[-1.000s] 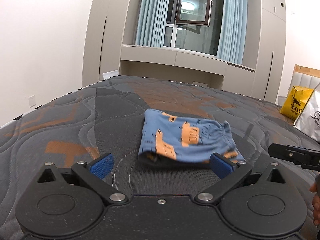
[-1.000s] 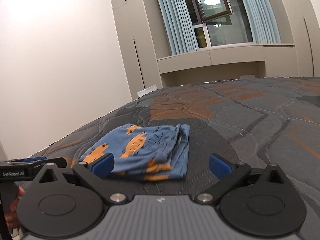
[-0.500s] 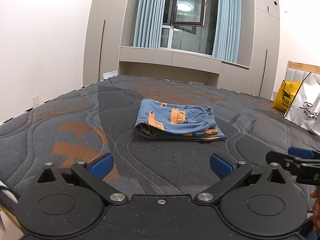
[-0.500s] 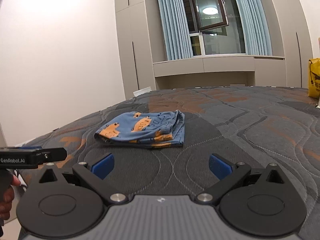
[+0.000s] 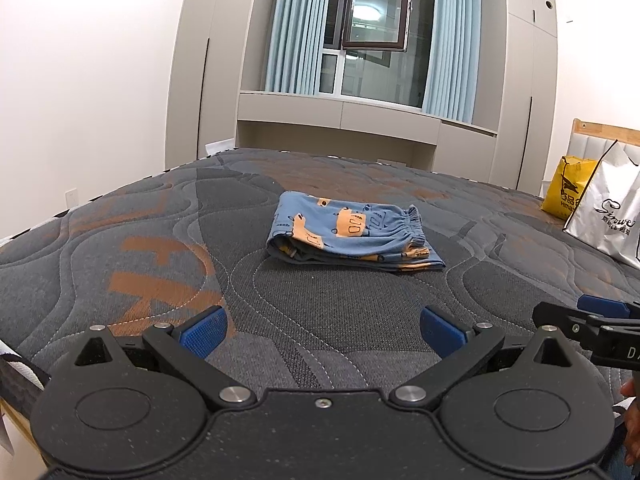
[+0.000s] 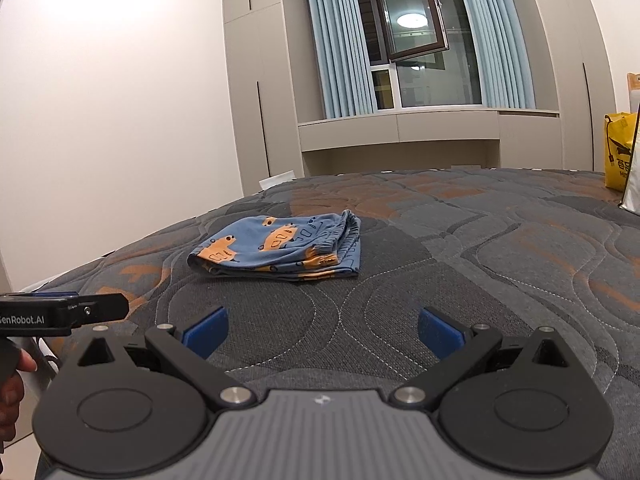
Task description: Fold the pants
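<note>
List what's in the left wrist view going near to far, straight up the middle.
left gripper, jaws open → bare mattress → folded blue pants → more mattress → built-in ledge with cabinets → open window between blue curtains

A: What colours are being shown on the pants (image 5: 352,236)?

B: Blue fabric is being seen, printed with orange vehicle shapes outlined in dark lines.

A: And the mattress (image 5: 160,240)?

B: Dark grey quilting is being displayed, patterned with curved pale stitching and orange patches.

A: The left gripper (image 5: 322,330) and right gripper (image 6: 322,330)?

B: Black bodies are being shown, with blue pads (image 5: 200,330) on the fingers; a grey ribbed panel is being seen on the right one.

A: Anything else?

B: Light blue curtains (image 5: 296,28), beige wardrobes (image 5: 200,60), a yellow bag (image 5: 564,196) and a white bag (image 5: 608,216) with black lettering are being shown.
</note>
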`<state>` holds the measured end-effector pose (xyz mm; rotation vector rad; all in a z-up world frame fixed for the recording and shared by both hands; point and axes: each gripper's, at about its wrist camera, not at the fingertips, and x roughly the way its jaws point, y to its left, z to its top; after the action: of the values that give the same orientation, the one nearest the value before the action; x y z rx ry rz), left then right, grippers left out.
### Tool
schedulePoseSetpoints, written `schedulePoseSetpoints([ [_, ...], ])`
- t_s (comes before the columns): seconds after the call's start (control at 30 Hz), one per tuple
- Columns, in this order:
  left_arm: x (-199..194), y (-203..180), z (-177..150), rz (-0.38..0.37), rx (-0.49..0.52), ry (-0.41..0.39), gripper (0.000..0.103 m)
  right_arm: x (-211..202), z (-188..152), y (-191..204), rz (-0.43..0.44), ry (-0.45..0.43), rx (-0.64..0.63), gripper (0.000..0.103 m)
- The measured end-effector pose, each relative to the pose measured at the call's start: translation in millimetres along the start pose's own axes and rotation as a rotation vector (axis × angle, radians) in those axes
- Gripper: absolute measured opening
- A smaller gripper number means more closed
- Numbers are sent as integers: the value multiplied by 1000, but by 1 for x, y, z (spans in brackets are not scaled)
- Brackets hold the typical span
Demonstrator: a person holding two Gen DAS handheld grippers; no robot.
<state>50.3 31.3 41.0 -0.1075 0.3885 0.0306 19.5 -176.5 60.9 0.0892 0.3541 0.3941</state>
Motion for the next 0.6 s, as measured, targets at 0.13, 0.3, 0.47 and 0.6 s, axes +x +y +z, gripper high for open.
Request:
schedulePoseSetpoints([
  [0.13,-1,-1,0,15,-2,2,102,1,0,0,0,0,-1,103],
  [0.3,2,-5,1,52,28,7,102,2,1,1,1,2,-7,103],
  [0.47,2,-7,0,73,48,3,102,3,1,1,0,4,-8,103],
  [0.6,3,-6,0,69,40,8,102,4,1,1,-1,6,-11,103],
])
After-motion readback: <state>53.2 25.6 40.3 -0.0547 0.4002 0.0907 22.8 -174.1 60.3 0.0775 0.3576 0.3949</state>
